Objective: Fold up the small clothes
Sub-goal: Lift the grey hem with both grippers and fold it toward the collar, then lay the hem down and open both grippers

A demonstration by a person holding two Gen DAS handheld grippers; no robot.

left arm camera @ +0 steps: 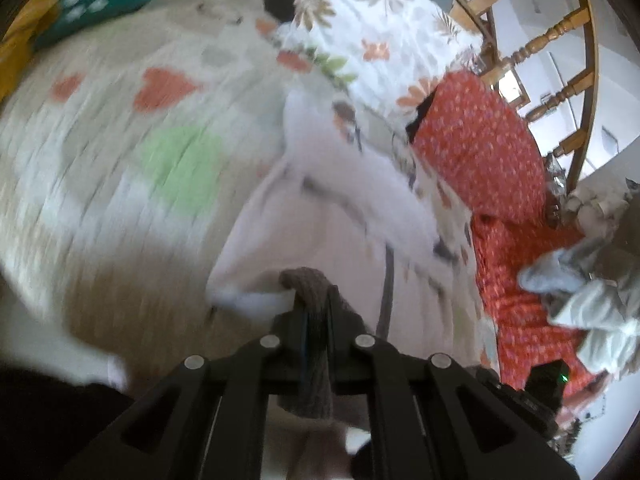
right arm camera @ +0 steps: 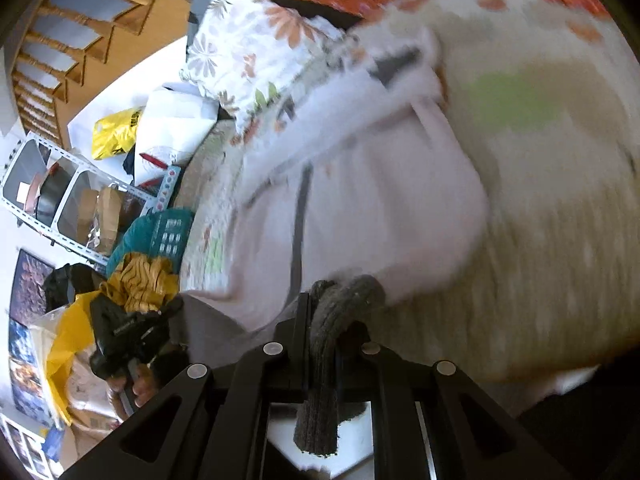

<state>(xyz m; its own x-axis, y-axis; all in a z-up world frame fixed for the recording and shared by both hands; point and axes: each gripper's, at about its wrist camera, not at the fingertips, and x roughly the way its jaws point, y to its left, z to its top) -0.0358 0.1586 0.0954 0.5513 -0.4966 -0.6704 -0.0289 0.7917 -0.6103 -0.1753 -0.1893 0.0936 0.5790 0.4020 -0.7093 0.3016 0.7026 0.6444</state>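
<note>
The left gripper (left arm camera: 312,304) pinches a gray ribbed band (left arm camera: 310,280) tight, and the right gripper (right arm camera: 322,312) pinches the same kind of band; that band is the edge of the white garment (left arm camera: 312,236), which hangs down over the bed cover (left arm camera: 120,140); the picture is smeared, so the cloth may slip out or bunch up; both grippers point down at the bed; farther off lies a red cloth (left arm camera: 480,148).

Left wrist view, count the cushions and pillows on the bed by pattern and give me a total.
Floral pillow: 1
Red patterned cushions: 2
Total: 3
Both grippers, left gripper and right gripper, grip the ribbed grey hem of the white garment.
</note>
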